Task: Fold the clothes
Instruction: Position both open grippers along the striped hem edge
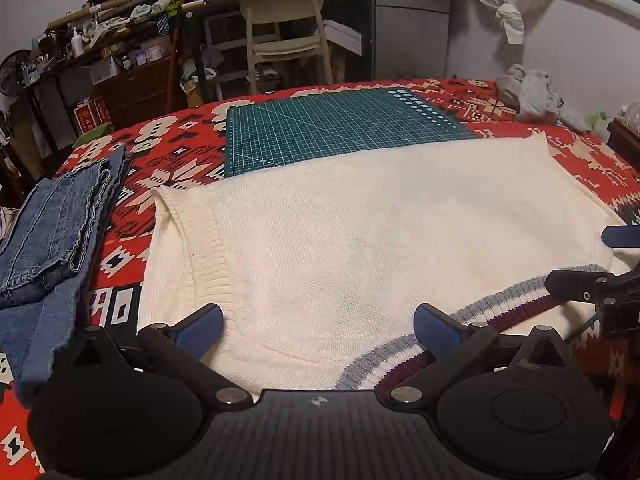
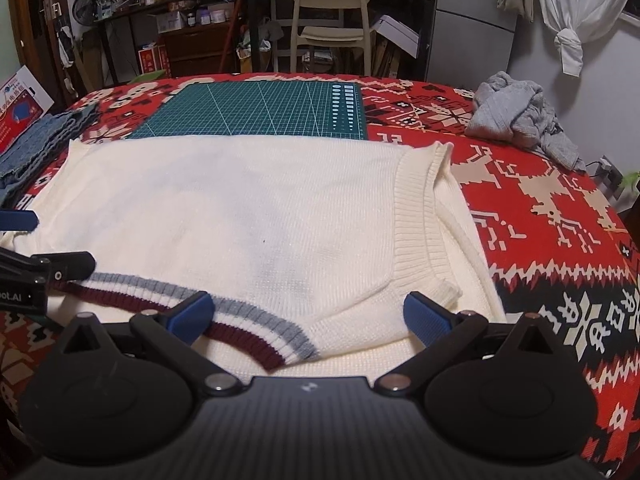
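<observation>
Cream knitted vest (image 1: 360,240) lies spread flat, unfolded; folded jeans (image 1: 56,232) beside it, grey garment (image 2: 520,112) crumpled; left gripper (image 1: 318,330) and right gripper (image 2: 308,316) both released.

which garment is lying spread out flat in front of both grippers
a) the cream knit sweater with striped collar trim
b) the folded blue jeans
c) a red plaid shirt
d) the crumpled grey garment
a: the cream sweater is spread flat ahead of both open grippers, left and right; the jeans sit folded aside and the grey garment is bunched at the far corner.
</observation>
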`<move>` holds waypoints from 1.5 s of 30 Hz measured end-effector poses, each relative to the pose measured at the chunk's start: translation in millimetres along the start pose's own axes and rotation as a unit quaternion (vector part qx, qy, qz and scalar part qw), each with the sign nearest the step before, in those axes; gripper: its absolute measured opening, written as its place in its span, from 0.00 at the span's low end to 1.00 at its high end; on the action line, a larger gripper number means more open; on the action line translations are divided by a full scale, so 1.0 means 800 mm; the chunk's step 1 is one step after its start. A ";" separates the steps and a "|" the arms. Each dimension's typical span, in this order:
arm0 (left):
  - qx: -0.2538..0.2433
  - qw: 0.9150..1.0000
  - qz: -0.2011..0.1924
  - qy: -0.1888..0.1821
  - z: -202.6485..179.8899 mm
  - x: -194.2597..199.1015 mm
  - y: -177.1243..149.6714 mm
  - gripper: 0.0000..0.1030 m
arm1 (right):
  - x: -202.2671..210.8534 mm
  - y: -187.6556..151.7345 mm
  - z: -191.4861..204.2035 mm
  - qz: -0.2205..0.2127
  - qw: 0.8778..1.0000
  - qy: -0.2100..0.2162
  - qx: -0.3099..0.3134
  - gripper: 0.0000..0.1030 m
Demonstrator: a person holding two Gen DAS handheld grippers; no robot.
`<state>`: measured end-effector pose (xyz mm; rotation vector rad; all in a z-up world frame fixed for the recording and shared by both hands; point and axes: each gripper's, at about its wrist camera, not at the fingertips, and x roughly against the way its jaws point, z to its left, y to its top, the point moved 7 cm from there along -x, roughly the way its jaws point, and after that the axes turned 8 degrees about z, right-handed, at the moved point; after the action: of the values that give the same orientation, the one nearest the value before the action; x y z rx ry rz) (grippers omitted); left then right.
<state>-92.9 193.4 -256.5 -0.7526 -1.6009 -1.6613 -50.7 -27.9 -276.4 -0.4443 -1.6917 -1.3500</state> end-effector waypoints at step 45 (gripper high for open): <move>-0.021 0.996 -0.091 0.007 -0.003 0.044 0.020 0.62 | 0.053 0.020 -0.001 -0.076 0.997 0.004 0.021 0.73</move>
<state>-100.5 188.3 -219.2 -0.6292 -1.6717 -1.8307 -61.1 -33.7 -233.0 -0.2896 -1.7725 -1.4207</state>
